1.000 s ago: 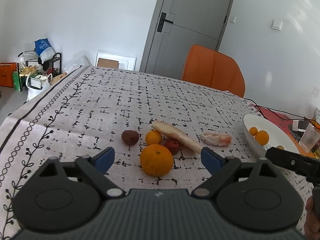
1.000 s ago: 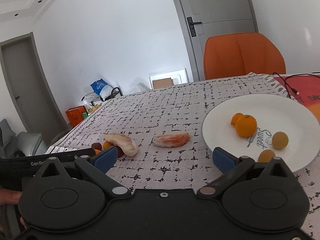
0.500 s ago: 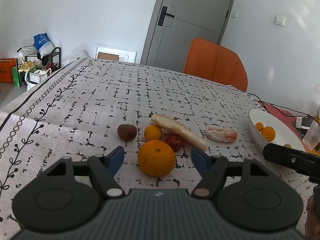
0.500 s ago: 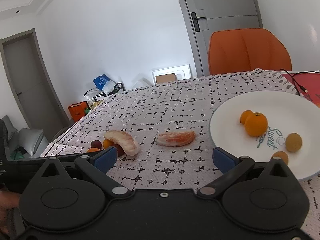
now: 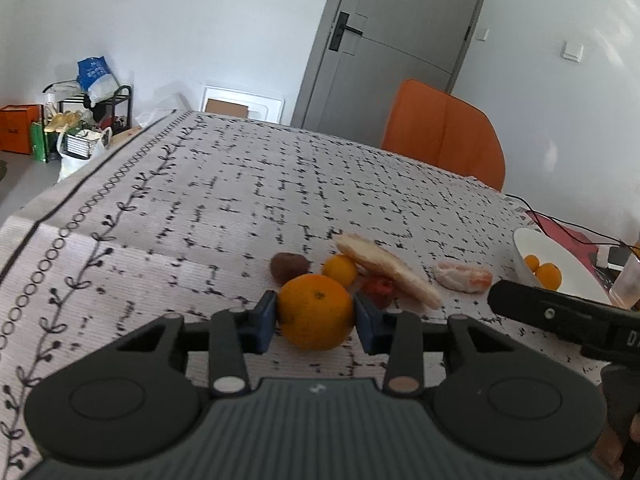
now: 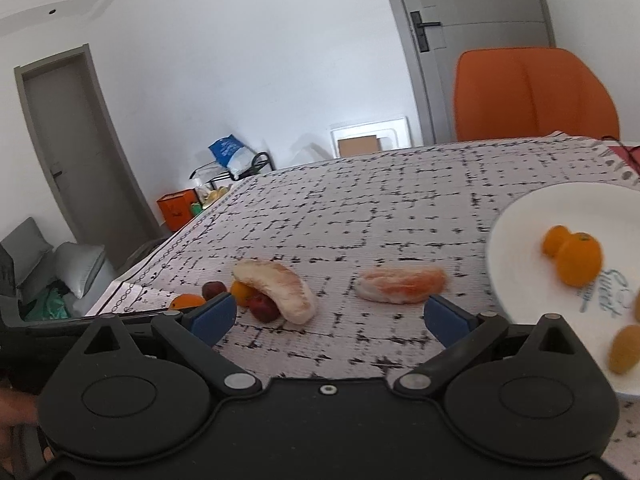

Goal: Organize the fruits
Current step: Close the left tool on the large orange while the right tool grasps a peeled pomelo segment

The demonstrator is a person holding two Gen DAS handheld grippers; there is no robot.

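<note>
Fruit sorting, mid-grab. Left gripper has its blue pads pressed against both sides of the big orange, low centre of the left wrist view, gripping it at its widest part, which is probably the best place on a round fruit to keep it from popping out. I can't tell if the orange is off the tablecloth yet.

Just behind it sit the rest of the loose bunch: a brownish fruit, a small orange, something red and a pale pomelo wedge leaning over them. A second peeled wedge lies apart, mid-frame in the right wrist view.

Right gripper is wide open and holding nothing, pointed at the cloth near that wedge, my guess for its next pick. The white plate at the right edge already holds a few small oranges, so that looks like the drop-off spot.
</note>
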